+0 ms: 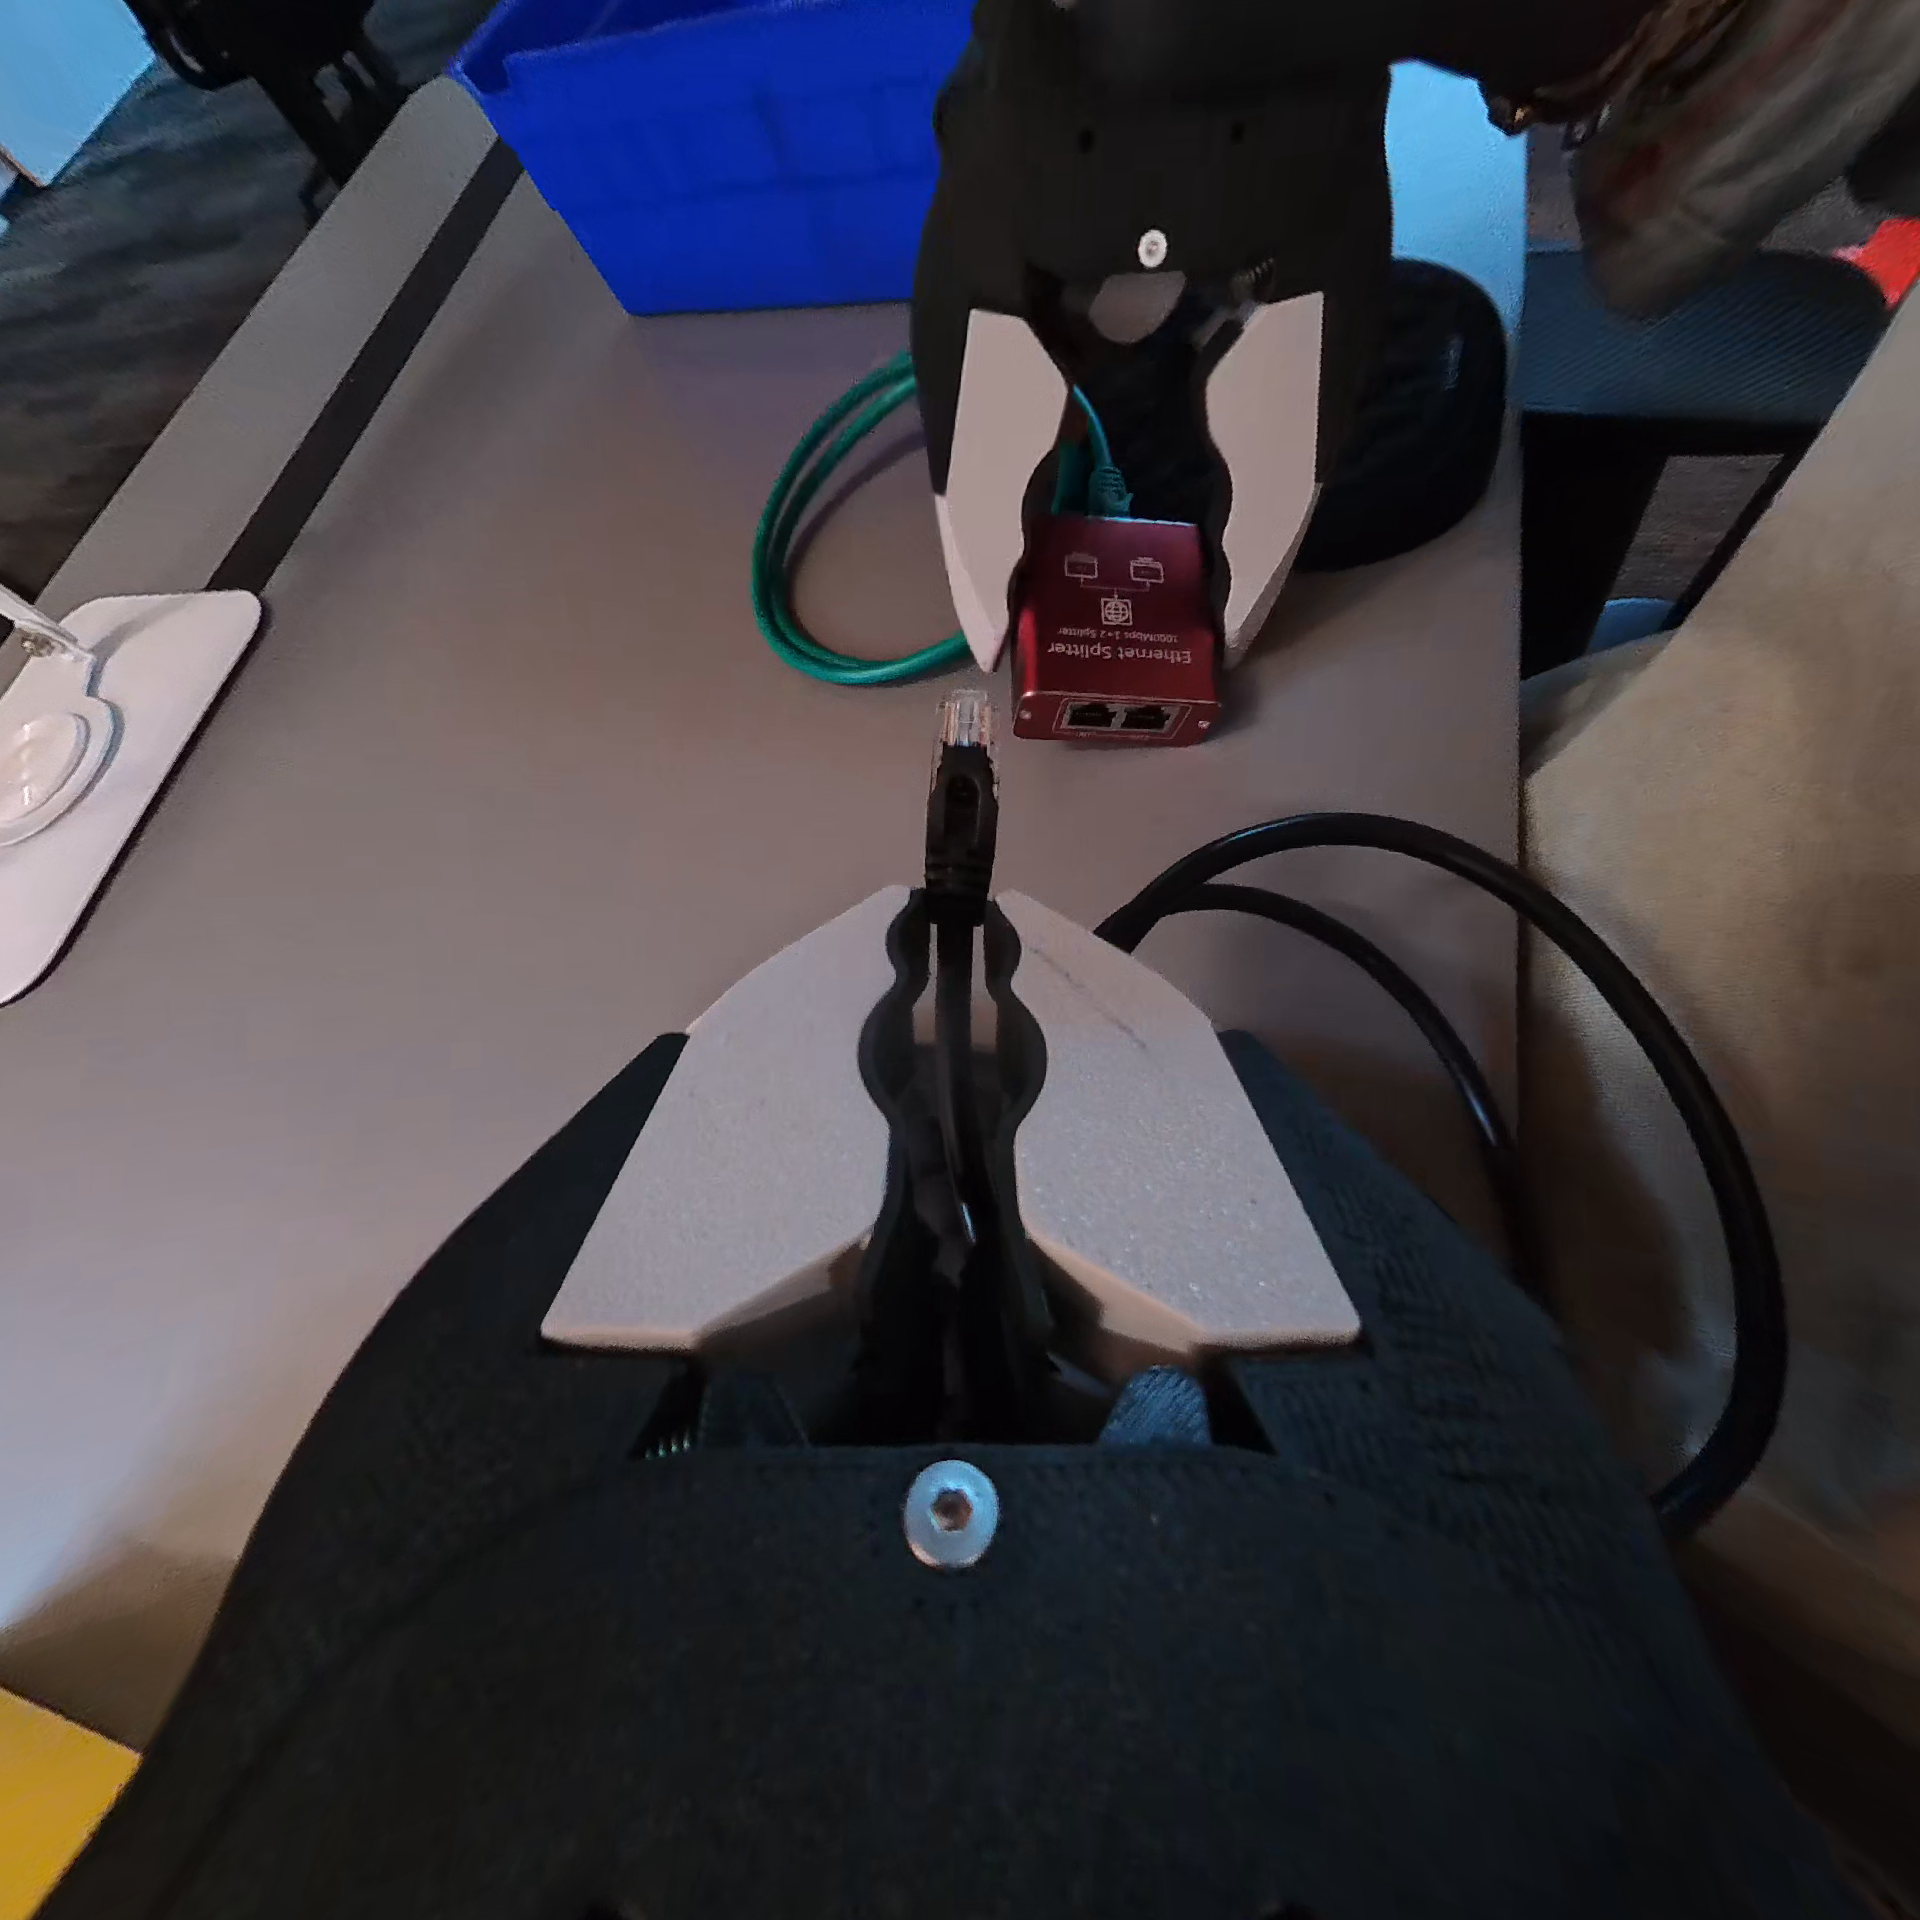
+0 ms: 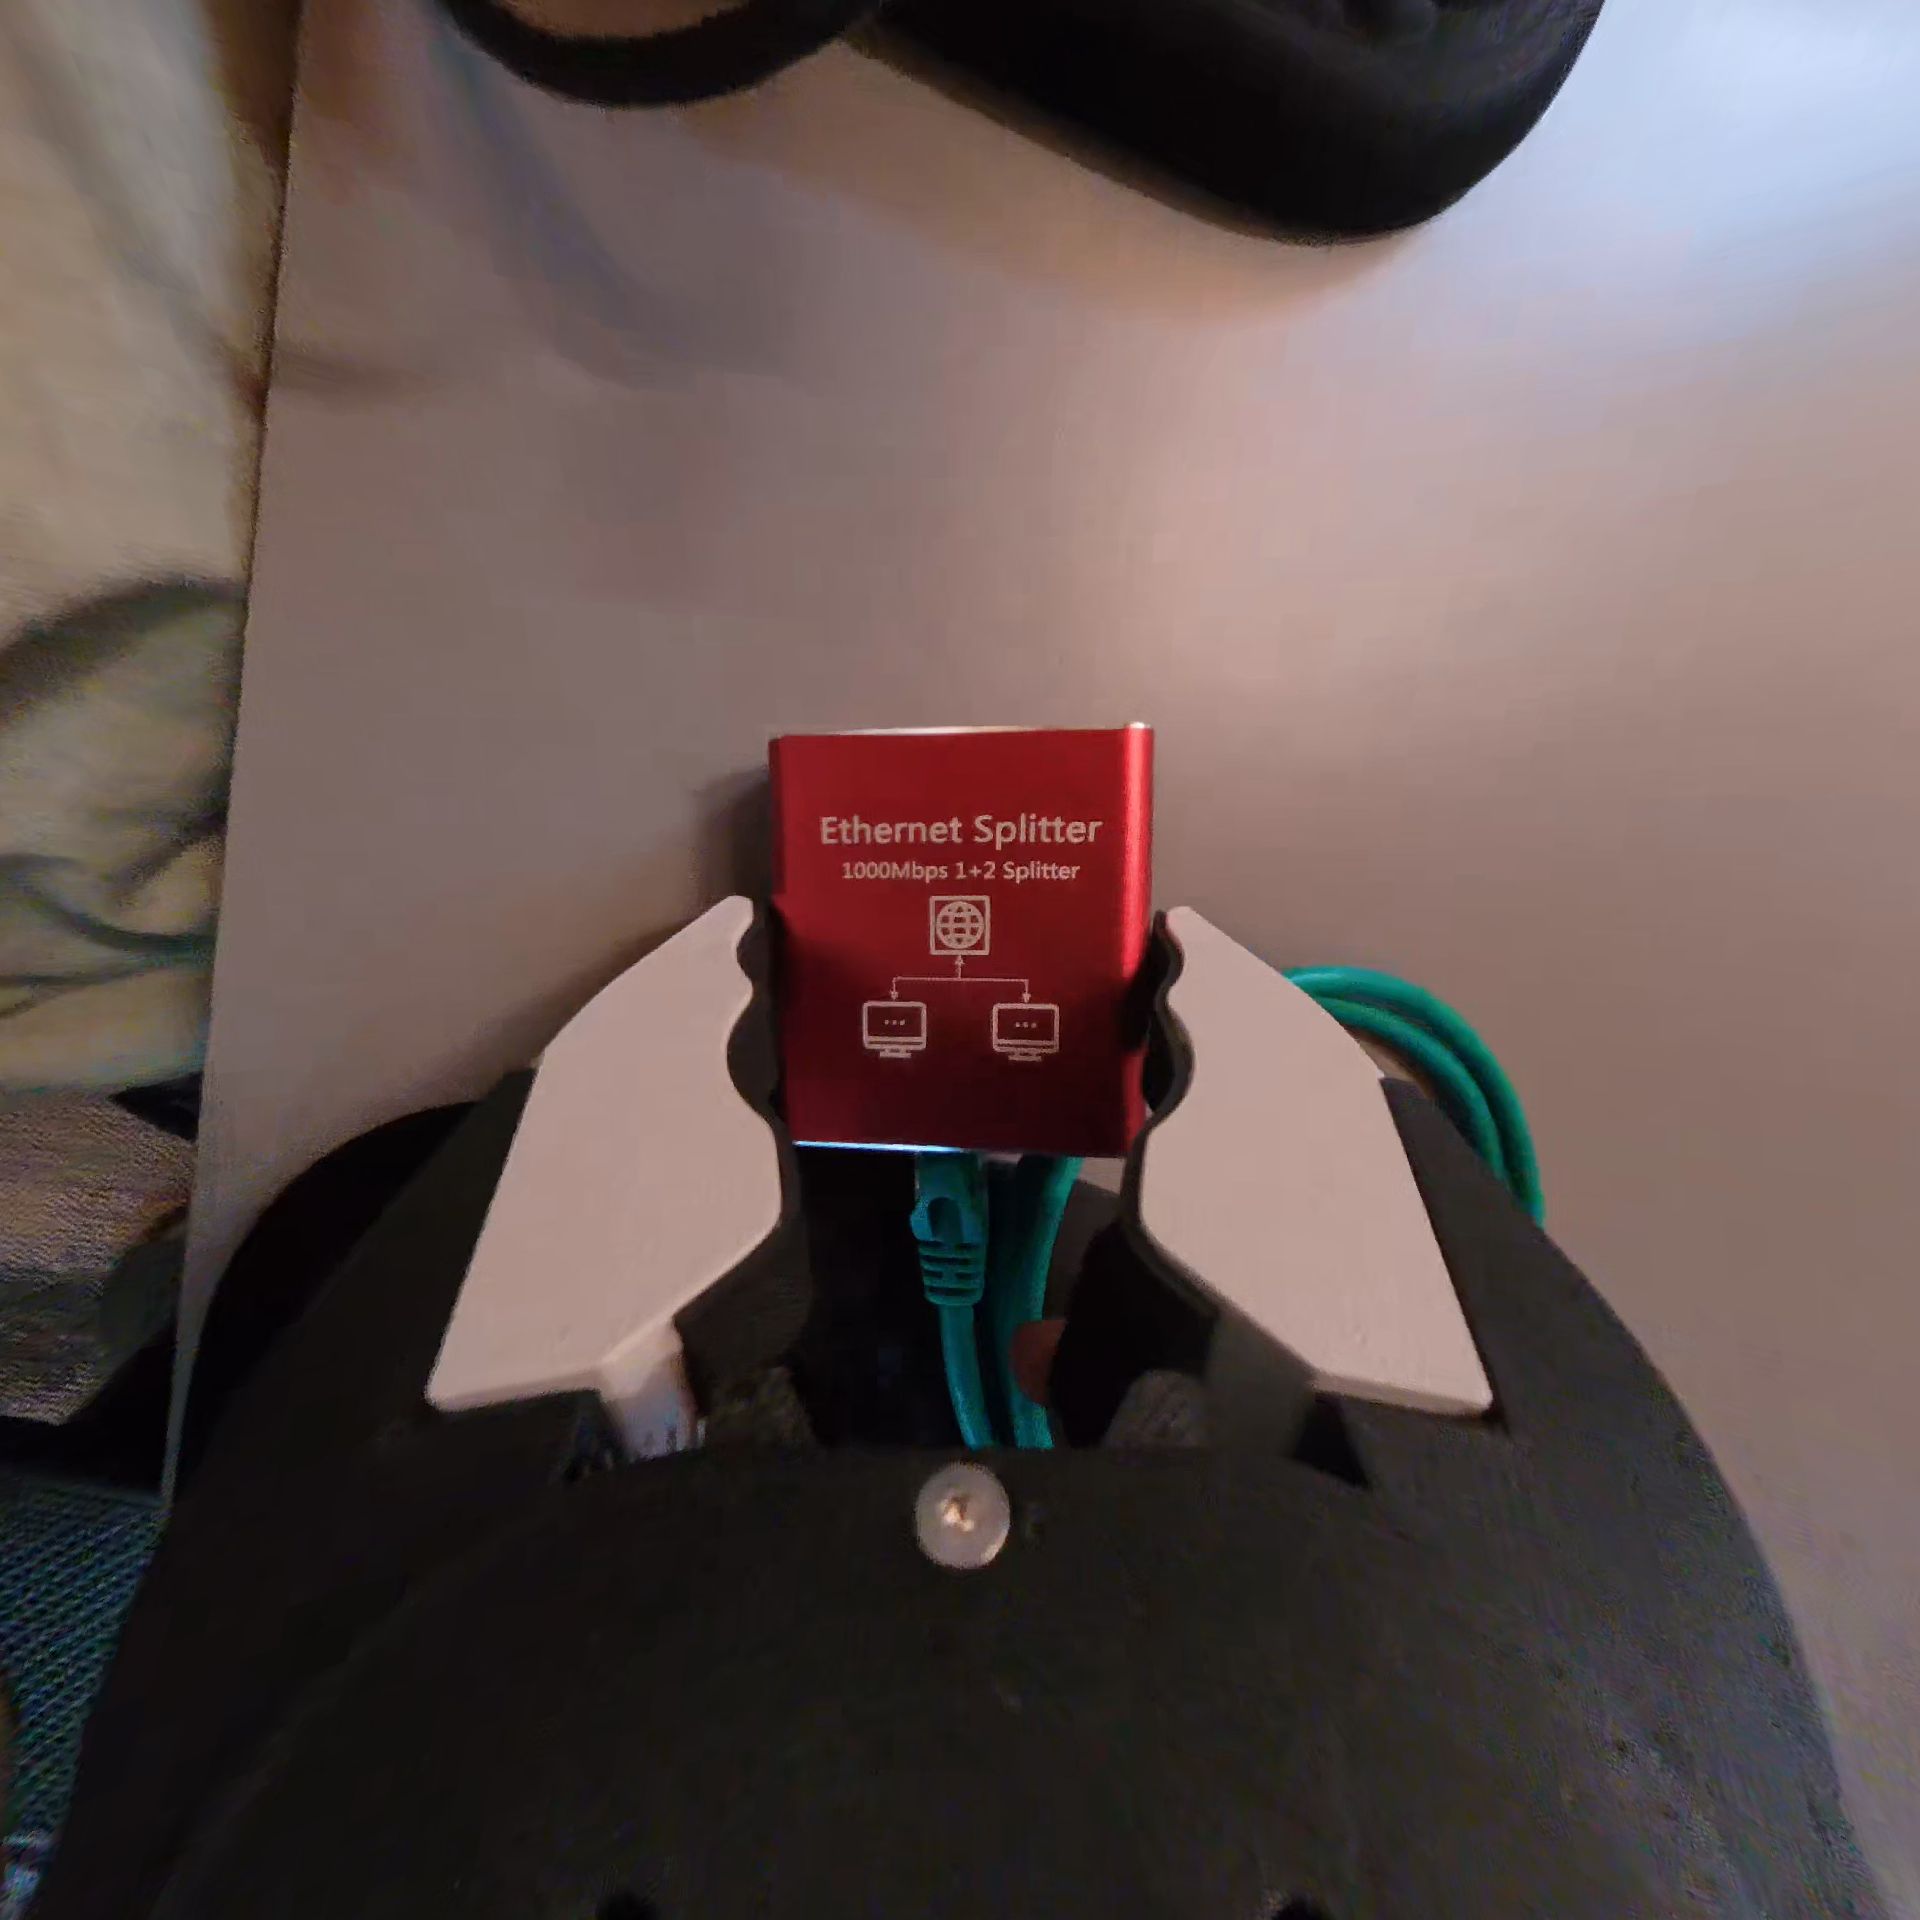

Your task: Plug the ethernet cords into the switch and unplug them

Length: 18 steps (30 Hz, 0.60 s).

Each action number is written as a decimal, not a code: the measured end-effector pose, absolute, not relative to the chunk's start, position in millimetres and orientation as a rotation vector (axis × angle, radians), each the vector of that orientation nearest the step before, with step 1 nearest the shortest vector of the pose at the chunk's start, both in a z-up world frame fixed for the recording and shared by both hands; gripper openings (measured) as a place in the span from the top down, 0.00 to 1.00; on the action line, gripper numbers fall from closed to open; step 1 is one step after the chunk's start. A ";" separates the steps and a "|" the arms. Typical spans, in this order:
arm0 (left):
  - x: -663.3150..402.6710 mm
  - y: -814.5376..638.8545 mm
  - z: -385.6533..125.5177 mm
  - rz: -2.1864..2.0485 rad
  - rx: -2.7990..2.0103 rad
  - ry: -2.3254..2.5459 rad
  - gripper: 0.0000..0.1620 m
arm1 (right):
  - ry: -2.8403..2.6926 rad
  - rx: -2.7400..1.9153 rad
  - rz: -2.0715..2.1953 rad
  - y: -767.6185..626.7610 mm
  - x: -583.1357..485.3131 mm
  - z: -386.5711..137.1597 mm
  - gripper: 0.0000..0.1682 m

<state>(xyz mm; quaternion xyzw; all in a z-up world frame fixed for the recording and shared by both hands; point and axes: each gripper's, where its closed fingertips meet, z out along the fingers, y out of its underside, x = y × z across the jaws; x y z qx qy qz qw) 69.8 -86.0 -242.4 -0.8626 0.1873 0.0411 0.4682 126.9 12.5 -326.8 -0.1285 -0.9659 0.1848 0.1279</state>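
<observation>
Two tools work over a plain grey-brown bench [image 1: 520, 831]. Nearest in the left wrist view, the left tool [image 1: 954, 904] is closed narrow on a black cord [image 1: 1558, 935], whose boot and clear plug [image 1: 964, 720] stick out past the fingertips. The plug points at the bench's far side and sits just left of the switch's front face, near it but not touching. The slack of the black cord loops off the bench's right edge toward pale cloth [image 1: 1714, 831].

Beyond it, the red switch [image 1: 1117, 644] rests on the bench with two empty ports facing the left tool. The right tool [image 2: 961, 1023] clamps the switch by its two sides. A green cord [image 2: 951, 1236] is plugged into the switch's back and coils on the bench [image 1: 821, 582].

At the left edge lies a white flat stand [image 1: 114, 748]. Farther back sits a blue bin [image 1: 727, 156], and a round black object [image 1: 1423, 416] stands behind the right tool. Dark carpet [image 1: 135, 229] shows past the bench's left edge.
</observation>
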 end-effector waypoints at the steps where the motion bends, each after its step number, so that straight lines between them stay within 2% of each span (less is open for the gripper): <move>1: 70.0 -85.2 -246.4 0.108 -2.129 0.460 0.94 | -2.810 -0.366 0.569 11.0 124.8 -326.9 0.58; 9: 70.0 -74.5 -273.5 0.146 -2.207 0.449 0.94 | -2.722 -0.546 0.955 -6.6 104.9 -286.0 0.59; 18: 72.1 -66.5 -282.3 0.121 -2.265 0.473 0.94 | -2.818 -0.577 0.913 -19.2 106.7 -290.4 0.59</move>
